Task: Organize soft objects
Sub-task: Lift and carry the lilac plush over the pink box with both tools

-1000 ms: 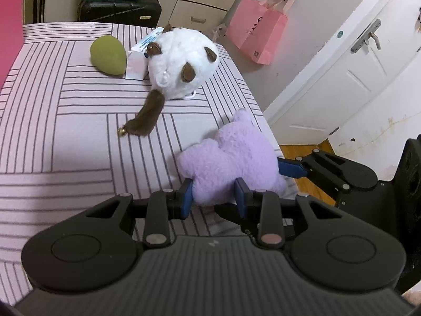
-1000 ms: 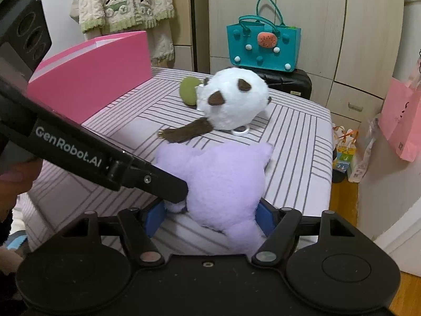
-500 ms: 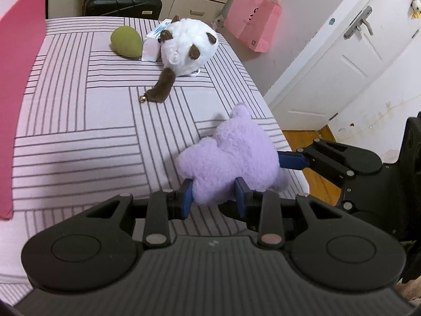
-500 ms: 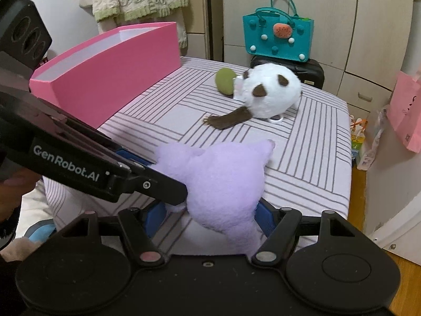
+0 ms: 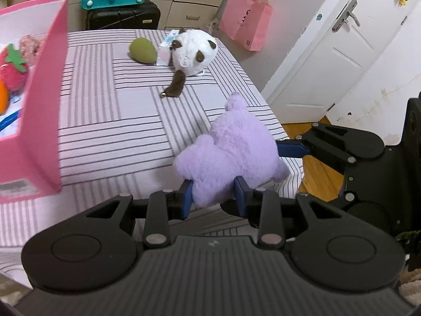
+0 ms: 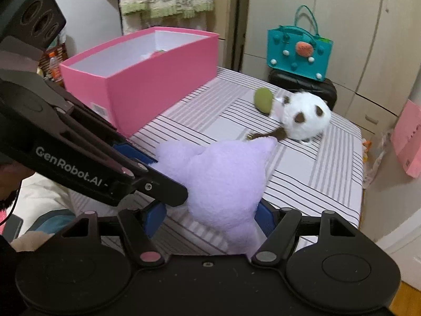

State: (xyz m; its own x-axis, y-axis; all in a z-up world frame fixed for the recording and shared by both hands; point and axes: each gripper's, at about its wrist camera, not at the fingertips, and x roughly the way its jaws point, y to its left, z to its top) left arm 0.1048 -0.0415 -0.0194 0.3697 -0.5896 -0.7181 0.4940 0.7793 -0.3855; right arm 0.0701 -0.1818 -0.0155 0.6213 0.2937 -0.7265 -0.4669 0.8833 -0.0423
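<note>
Both grippers hold a purple plush toy [image 5: 234,152] above the near right corner of the striped table. My left gripper [image 5: 213,197] is shut on its lower edge. My right gripper [image 6: 210,214] is shut on the same purple plush [image 6: 223,179] from the other side. A white and brown plush [image 5: 193,50] and a green plush [image 5: 142,51] lie at the table's far side. A pink box [image 5: 42,121] stands at the left, with a strawberry plush [image 5: 13,68] inside.
The striped table [image 5: 118,131] ends at the right, with wood floor beyond. A teal bag [image 6: 298,51] on a black case stands behind the table. A pink paper bag [image 5: 246,23] hangs by the white door [image 5: 336,60].
Both grippers have lifted the purple plush and pulled back from the table. The pink box and its contents have come into the left wrist view.
</note>
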